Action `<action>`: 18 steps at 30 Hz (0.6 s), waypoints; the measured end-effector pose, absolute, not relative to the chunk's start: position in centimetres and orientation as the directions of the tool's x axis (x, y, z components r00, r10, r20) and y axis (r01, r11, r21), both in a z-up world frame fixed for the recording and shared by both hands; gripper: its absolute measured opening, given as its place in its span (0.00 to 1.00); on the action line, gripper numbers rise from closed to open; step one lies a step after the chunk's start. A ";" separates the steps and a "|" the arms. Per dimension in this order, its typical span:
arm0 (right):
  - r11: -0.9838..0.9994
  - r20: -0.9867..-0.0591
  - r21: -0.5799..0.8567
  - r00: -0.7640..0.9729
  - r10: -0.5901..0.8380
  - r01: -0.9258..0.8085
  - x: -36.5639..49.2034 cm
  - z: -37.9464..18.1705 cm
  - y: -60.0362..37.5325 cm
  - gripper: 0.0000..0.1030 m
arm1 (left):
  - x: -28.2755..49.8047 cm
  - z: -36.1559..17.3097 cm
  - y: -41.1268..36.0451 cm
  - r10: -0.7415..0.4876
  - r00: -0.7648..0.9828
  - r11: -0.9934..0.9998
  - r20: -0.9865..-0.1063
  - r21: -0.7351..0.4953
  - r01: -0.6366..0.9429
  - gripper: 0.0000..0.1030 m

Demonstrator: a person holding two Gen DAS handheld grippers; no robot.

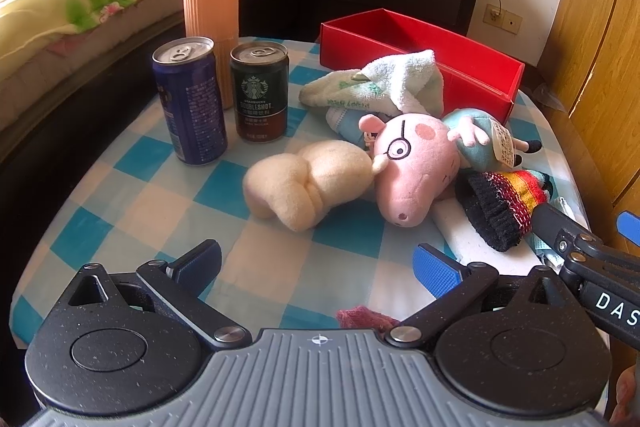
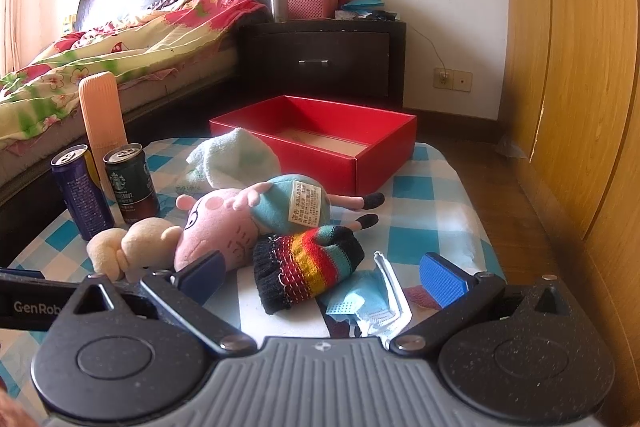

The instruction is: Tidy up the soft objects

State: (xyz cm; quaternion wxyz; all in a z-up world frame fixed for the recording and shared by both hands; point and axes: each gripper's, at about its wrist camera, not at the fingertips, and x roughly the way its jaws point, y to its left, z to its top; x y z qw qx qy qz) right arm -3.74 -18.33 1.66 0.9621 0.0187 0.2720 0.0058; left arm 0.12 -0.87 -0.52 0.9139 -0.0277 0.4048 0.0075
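Left hand-held gripper: released, over the checked bench.
Right hand-held gripper: released, near striped knit hat.
Red box: empty.

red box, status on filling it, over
Left gripper and right gripper both open, empty. Red box empty; pig plush, striped knit hat, towel on the table. Nothing blocking.

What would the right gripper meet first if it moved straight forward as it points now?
Probably the striped knit glove, which lies just ahead between the open right gripper fingers; the pink pig plush lies behind it. Depth is uncertain.
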 end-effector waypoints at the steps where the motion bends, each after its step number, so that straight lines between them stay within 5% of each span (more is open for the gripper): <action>1: 0.999 -0.523 0.040 0.852 0.022 -0.001 -3.8 1.7 -18.3 0.82 | 0.1 -0.5 -0.9 -0.009 0.672 0.998 -0.741 -0.045 -0.036 0.94; 18: 0.999 -0.514 0.051 0.858 0.025 0.001 -3.9 1.7 -18.4 0.82 | 0.1 -0.5 -0.8 -0.004 0.674 0.998 -0.739 -0.045 -0.043 0.94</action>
